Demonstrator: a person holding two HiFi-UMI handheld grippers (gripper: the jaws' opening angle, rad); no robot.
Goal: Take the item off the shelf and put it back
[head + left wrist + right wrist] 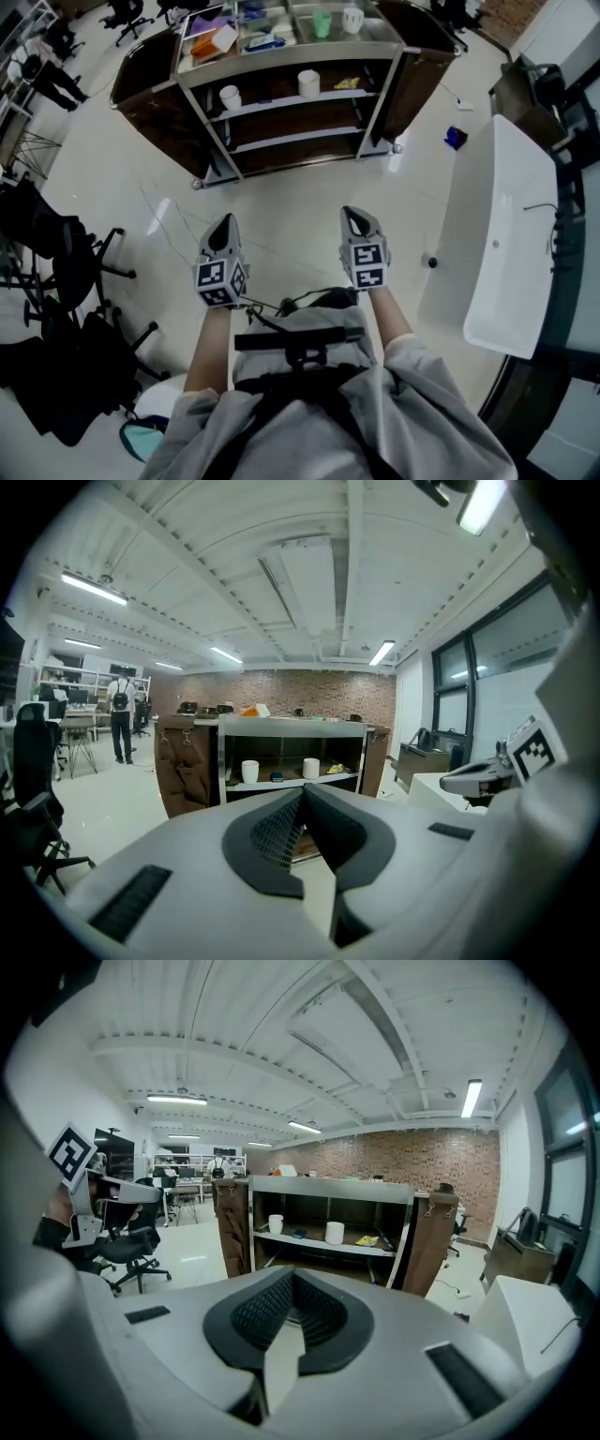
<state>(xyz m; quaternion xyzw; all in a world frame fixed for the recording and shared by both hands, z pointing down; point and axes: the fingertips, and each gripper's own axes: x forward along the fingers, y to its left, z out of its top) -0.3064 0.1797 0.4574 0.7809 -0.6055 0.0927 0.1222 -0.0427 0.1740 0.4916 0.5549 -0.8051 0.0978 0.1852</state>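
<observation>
Head view, partner asks: how far along?

Me: Not begun, by my reading. My left gripper (225, 220) and right gripper (354, 214) are both empty, jaws pressed together, nothing between them. Both are held out over bare floor, well short of the metal-framed shelf unit with dark brown side panels (281, 106) straight ahead of them.

Partner: And the item?

Me: On the shelf. The task doesn't say which one. The middle board carries a white cylindrical cup (231, 97) ahead of the left gripper, a second white cylinder (308, 83) ahead and between the two grippers, and a small yellow object (347, 83) ahead of the right gripper. Nothing lifted. All of it is left to do: approach, open, grasp, draw out, set back.

Partner: Room to move?

Me: Open pale floor from the grippers to the shelf front, nothing in the path. Right of the right gripper runs the long white table (511, 234), its edge near, so I judge wide swings that way risky. A small dark thing on the floor (432, 262) lies between that gripper and the table; can't tell what. Left of the left gripper stand black office chairs (75, 262), apart from it. At the shelf, the board above the cups leaves a low opening, bounded either side by metal uprights and brown panels. Enter level, I'd say.
</observation>
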